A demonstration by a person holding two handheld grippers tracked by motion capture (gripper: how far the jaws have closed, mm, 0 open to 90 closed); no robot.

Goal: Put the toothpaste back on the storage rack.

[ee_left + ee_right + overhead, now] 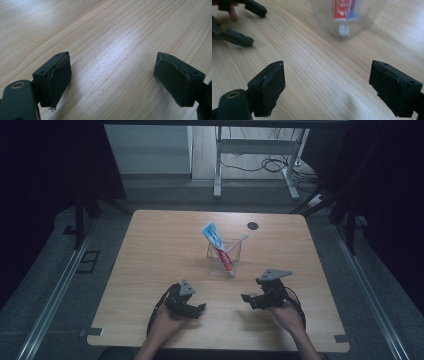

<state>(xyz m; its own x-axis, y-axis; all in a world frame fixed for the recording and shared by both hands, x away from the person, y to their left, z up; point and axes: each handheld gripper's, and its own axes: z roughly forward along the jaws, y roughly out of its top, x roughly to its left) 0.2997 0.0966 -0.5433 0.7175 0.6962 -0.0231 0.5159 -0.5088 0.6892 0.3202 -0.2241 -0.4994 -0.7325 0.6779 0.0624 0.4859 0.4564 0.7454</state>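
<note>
Wood-grain tabletop point(165, 245) under dim light: the left gripper point(200, 308) at 7 o'clock and the right gripper point(244, 298) at 5 o'clock rest low in a person's hands, jaws spread wide, holding nothing. Just past them at centre stands a clear plastic cup point(223, 265) holding a toothpaste tube point(220, 246) and a toothbrush point(242, 238). The cup looks light, rigid and slippery, likely best pinched across one wall near the rim. Dark curtains and a desk frame point(255, 145) lie at 12 o'clock.

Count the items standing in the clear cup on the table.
2: a toothpaste tube leaning left and a toothbrush leaning right, both inside the clear cup mid-table. Anything smaller inside may be hidden.
</note>
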